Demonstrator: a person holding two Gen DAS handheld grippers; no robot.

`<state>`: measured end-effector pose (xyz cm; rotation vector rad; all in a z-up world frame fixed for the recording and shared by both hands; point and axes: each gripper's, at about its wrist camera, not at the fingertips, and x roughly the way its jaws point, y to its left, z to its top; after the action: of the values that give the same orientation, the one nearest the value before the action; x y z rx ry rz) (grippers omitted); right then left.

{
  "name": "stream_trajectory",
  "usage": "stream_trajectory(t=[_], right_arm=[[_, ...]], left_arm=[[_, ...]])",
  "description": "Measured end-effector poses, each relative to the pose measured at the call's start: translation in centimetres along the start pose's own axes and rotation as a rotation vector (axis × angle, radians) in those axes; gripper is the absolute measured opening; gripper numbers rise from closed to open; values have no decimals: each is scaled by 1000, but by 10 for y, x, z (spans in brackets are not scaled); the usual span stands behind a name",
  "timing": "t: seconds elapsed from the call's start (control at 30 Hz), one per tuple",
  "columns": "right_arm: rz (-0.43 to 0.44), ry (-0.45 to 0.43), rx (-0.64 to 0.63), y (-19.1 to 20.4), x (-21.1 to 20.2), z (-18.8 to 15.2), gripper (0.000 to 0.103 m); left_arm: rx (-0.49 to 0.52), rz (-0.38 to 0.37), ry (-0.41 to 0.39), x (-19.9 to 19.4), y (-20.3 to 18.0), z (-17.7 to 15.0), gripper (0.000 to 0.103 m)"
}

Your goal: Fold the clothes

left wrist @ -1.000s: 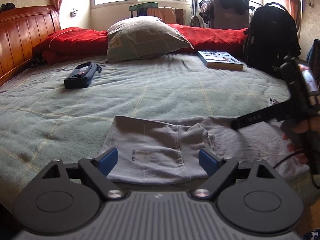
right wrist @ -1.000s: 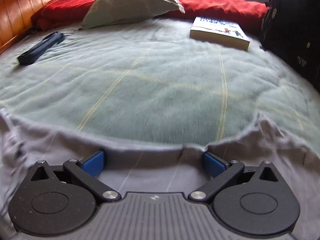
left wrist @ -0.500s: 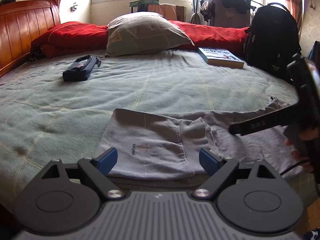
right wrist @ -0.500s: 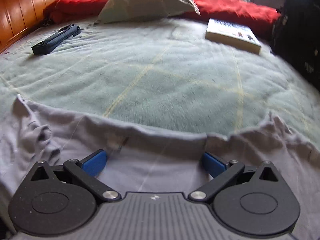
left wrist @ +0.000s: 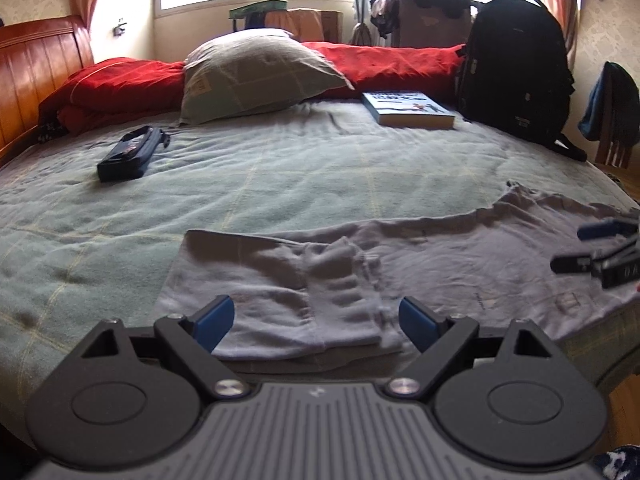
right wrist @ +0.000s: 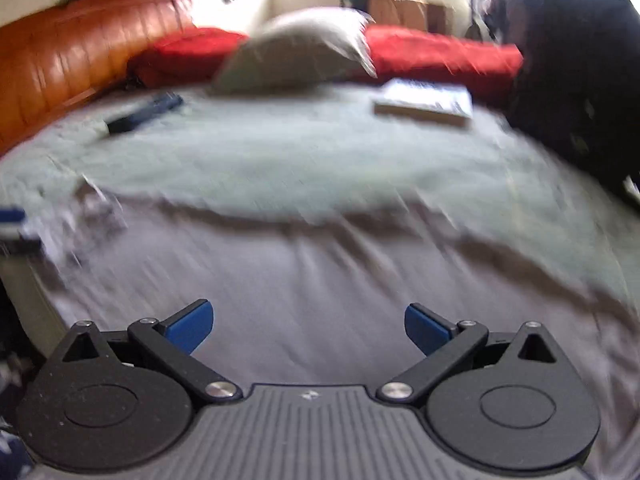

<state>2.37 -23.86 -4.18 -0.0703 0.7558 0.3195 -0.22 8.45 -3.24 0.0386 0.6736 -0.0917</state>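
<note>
A grey garment (left wrist: 420, 256) lies spread along the near edge of the bed, its left part folded over with a sleeve lying on top. It fills the lower half of the blurred right wrist view (right wrist: 360, 280). My left gripper (left wrist: 316, 322) is open and empty just above the folded left part. My right gripper (right wrist: 308, 326) is open and empty over the garment's right part; it shows at the right edge of the left wrist view (left wrist: 600, 246).
The green blanket (left wrist: 280, 176) carries a dark pouch (left wrist: 128, 154) at the left, a book (left wrist: 408, 110) at the back right, a pillow (left wrist: 256, 72), a red duvet (left wrist: 392, 62) and a black backpack (left wrist: 516, 68). A wooden headboard (left wrist: 36, 72) stands left.
My right gripper has pulled back and dropped low over the garment's right part, and its view has swung. The garment's right side now lies flatter. My left gripper has hardly moved.
</note>
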Motion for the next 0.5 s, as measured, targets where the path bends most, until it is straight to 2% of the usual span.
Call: stream_trajectory(t=[0.07, 0.13, 0.17, 0.37, 0.5], right_arm=[[-14, 2, 14, -14, 0, -22, 103], [5, -59, -12, -21, -12, -40, 103], [0, -62, -22, -23, -17, -46, 103], [-58, -107, 7, -37, -44, -53, 103], [-71, -74, 113, -60, -47, -74, 103]], left_arm=[[15, -9, 2, -1, -8, 1, 89], [34, -11, 4, -2, -16, 1, 89], [43, -10, 6, -2, -19, 1, 89], [79, -14, -1, -6, -37, 5, 89], [105, -21, 4, -7, -47, 3, 89]])
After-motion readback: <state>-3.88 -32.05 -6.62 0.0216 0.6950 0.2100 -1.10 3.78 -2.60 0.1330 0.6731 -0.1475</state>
